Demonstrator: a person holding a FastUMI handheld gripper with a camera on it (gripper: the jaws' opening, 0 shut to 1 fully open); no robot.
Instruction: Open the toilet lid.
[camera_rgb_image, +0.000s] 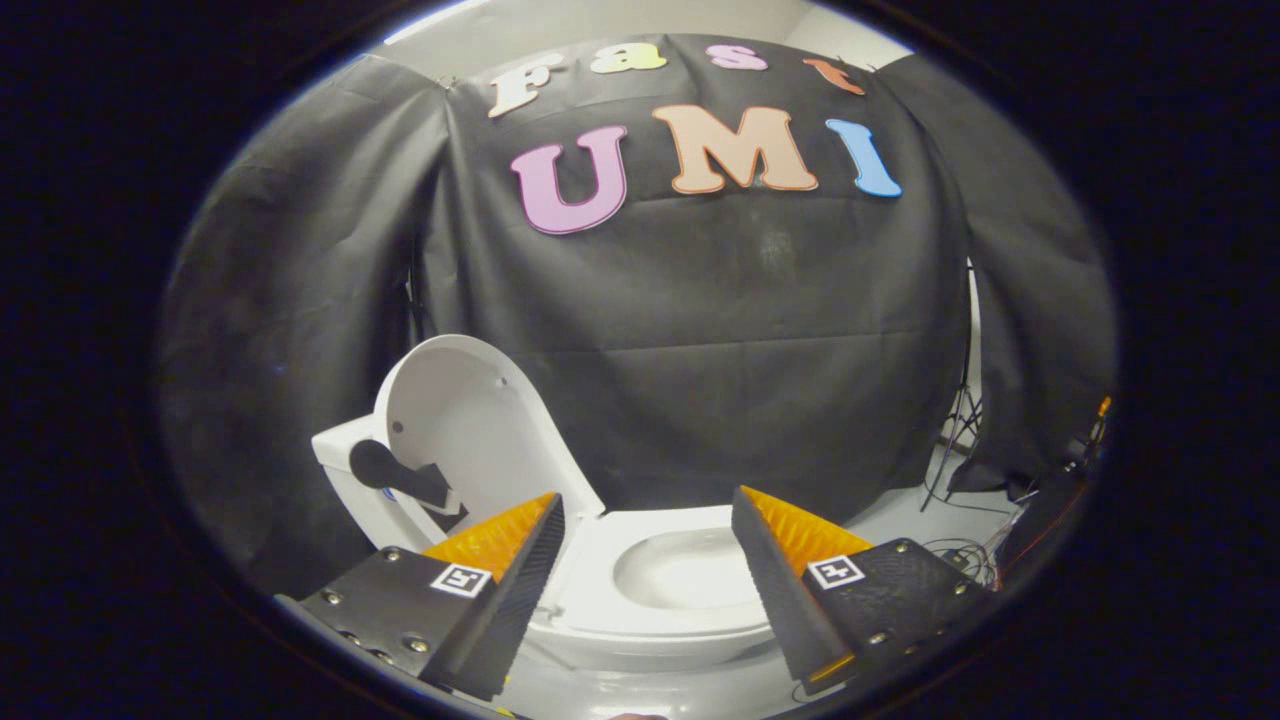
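A white toilet (640, 590) stands just ahead of my fingers, its bowl and seat showing between them. The white lid (470, 420) stands raised, leaning back toward the tank (345, 470) beyond the left finger. A dark handle-like piece (395, 475) sits at the lid's lower left. My gripper (648, 520) is open, with its fingers wide apart on either side of the bowl and nothing between them. Neither finger touches the lid or the seat.
Black cloth walls close the booth behind and beside the toilet. A tripod stand (958, 430) and loose cables (965, 555) lie on the pale floor beyond the right finger. Dark equipment (1060, 500) sits farther to the right.
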